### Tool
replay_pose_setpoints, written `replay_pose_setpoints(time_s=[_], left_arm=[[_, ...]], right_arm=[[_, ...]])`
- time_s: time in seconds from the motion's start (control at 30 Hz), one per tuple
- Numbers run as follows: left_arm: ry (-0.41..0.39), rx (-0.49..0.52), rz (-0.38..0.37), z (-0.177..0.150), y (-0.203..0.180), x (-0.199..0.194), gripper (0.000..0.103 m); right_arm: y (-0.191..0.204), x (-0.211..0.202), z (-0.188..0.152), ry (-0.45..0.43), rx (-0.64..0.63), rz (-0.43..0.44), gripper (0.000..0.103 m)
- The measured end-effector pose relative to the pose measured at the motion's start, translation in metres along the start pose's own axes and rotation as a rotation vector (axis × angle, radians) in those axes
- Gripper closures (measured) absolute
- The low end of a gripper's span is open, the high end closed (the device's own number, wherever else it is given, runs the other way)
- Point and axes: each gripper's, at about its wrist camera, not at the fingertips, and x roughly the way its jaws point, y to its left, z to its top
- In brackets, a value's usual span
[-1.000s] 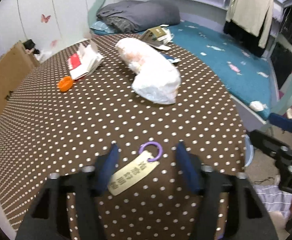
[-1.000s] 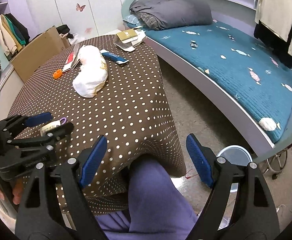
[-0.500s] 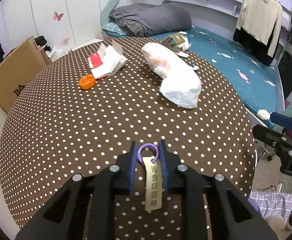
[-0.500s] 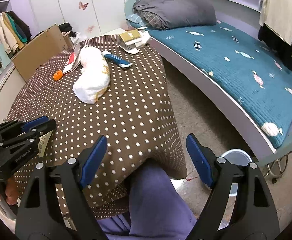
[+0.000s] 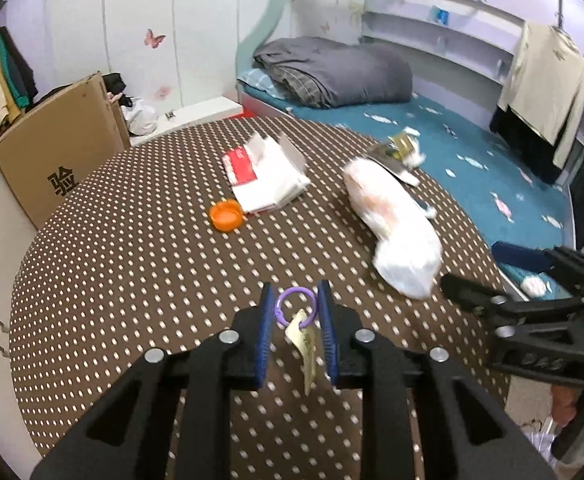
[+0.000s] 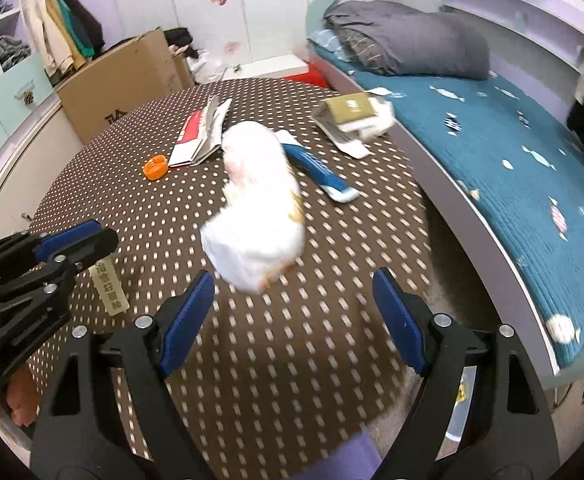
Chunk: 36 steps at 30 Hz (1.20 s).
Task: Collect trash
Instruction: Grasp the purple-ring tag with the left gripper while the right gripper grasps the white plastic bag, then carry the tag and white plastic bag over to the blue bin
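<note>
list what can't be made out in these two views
- White plastic bag: contents hidden by its own film; both views.
- Tag under the purple ring in the left gripper: edge-on, print unreadable, left view.
- Blue tube: far end behind the bag, right view.

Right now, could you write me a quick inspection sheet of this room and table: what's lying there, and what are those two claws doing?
Surface: round table in a brown polka-dot cloth.
Job's things: white plastic bag; orange bottle cap; red-and-white paper packet; blue tube; olive box on papers.
Clutter: nothing seen beyond these.
Grippers: left claw shut on a purple ring, its tan tag hanging clear of the cloth; right claw open, empty, just short of the bag.
Cables: nothing seen.
Surroundings: bed, cardboard box, hanging clothes.
</note>
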Motion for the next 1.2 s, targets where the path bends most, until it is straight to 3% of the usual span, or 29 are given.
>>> replay_pose_setpoints(time_s=[0.2, 0.27, 0.3, 0.4, 0.57, 1.2], left_arm=[[-0.009, -0.038, 0.025, 0.017, 0.012, 0.016, 0.082], [-0.003, -0.048, 0.026, 0.019, 0.016, 0.021, 0.082], [0.003, -0.056, 0.03, 0.02, 0.017, 0.025, 0.082], [0.008, -0.062, 0.036, 0.021, 0.017, 0.029, 0.082], [-0.002, -0.047, 0.027, 0.019, 0.008, 0.024, 0.082], [-0.088, 0.087, -0.093, 0.022, -0.087, -0.013, 0.082]], right_arm=[[0.007, 0.04, 0.02, 0.033, -0.023, 0.013, 0.023], [0.009, 0.047, 0.023, 0.02, -0.034, 0.003, 0.039], [0.009, 0.047, 0.023, 0.019, -0.039, -0.008, 0.07], [0.003, 0.04, 0.021, 0.024, -0.011, 0.068, 0.071], [-0.009, 0.011, 0.008, -0.016, 0.015, 0.075, 0.071], [-0.076, -0.071, -0.034, -0.122, 0.15, -0.009, 0.071]])
